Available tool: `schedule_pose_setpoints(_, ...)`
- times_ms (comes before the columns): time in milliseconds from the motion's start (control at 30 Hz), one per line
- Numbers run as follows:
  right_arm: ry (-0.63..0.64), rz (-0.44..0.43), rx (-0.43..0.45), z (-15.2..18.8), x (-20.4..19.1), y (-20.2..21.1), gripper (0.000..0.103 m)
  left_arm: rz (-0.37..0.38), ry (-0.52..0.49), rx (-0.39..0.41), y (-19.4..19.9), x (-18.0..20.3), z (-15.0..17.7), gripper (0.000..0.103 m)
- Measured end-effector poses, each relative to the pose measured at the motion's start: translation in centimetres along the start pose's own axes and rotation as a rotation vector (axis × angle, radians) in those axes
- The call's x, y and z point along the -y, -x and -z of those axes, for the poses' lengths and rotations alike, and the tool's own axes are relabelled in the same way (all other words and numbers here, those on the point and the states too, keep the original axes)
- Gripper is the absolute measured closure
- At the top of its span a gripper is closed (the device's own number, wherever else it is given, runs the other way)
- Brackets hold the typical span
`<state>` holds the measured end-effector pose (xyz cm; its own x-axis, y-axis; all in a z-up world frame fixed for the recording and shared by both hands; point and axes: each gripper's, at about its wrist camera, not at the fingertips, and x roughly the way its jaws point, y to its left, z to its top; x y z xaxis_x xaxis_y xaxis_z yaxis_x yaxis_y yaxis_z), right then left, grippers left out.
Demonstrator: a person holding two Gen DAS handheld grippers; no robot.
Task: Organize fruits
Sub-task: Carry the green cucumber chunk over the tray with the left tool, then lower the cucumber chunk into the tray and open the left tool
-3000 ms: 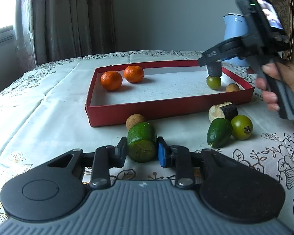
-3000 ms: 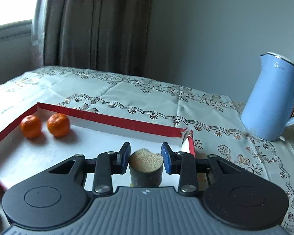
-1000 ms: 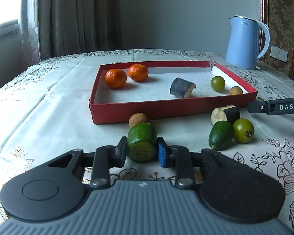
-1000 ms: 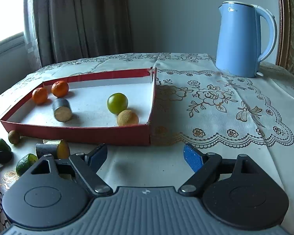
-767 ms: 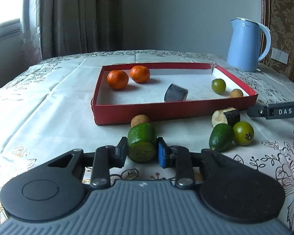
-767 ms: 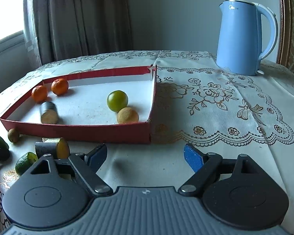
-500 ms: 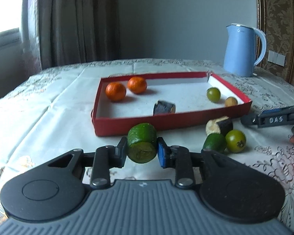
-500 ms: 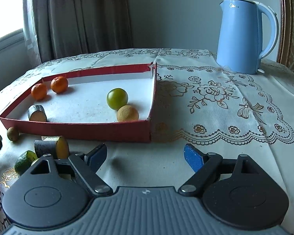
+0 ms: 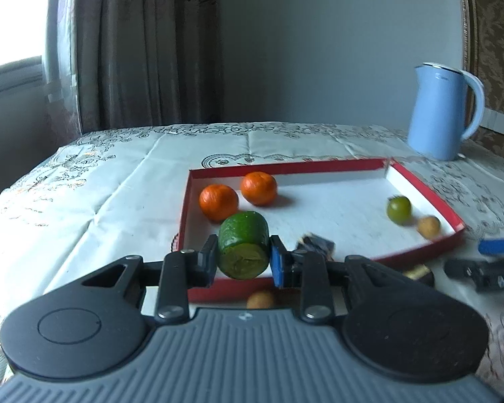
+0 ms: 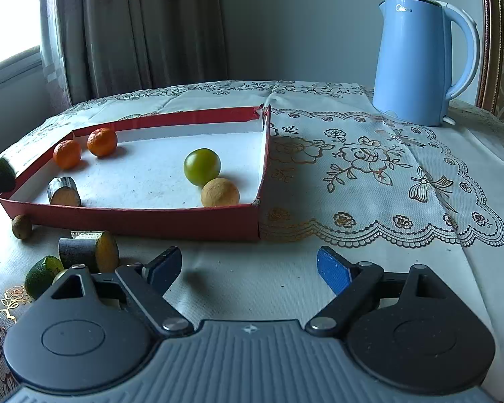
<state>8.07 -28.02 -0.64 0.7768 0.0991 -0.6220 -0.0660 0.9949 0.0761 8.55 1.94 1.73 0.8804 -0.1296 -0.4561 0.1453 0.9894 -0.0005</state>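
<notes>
The left gripper (image 9: 243,262) clamps a cut green fruit (image 9: 243,249), raised over the near left corner of the red box (image 10: 131,216); three seconds ago it sat low on the tablecloth (image 10: 369,181). The right gripper (image 10: 248,268) hangs spread wide and empty before the box's near right corner, having earlier held a dark chunk (image 10: 64,191), now inside. The box holds two oranges (image 10: 67,153), one green ball (image 10: 202,166), one tan ball (image 10: 219,192).

This is a home room: a table under a cream lace-patterned tablecloth (image 10: 369,168) carries a pale blue electric kettle (image 10: 420,57), with heavy brown patterned curtains (image 10: 134,30) behind it beside a bright window (image 9: 10,20).
</notes>
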Motion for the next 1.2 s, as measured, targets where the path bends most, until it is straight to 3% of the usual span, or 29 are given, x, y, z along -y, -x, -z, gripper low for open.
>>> schedule_pose_setpoints(567, 0.009, 0.0, -0.006, 0.0, -0.2, -0.1, 0.012, -0.071, 0.035, -0.094, -7.7, -1.3, -1.8, 0.075)
schedule_pose_setpoints(800, 0.009, -0.006, -0.01, 0.0, -0.3, -0.2, 0.009, -0.066, 0.029, -0.114, -8.6, -1.2, -1.5, 0.073)
schedule_pose_setpoints(967, 0.006, -0.016, -0.013, 0.0, -0.2, -0.2, 0.008, -0.049, 0.028, -0.092, -7.4, -0.9, -1.4, 0.044)
schedule_pose_setpoints(1100, 0.006, -0.017, -0.014, 0.0, -0.1, -0.2, 0.008, -0.04, 0.023, -0.046, -4.3, -0.9, -0.8, 0.041)
schedule_pose_setpoints(1200, 0.007, -0.016, -0.015, 0.0, -0.1, -0.2, 0.007, -0.077, 0.025, 0.006, -1.3, -0.7, 0.4, 0.026)
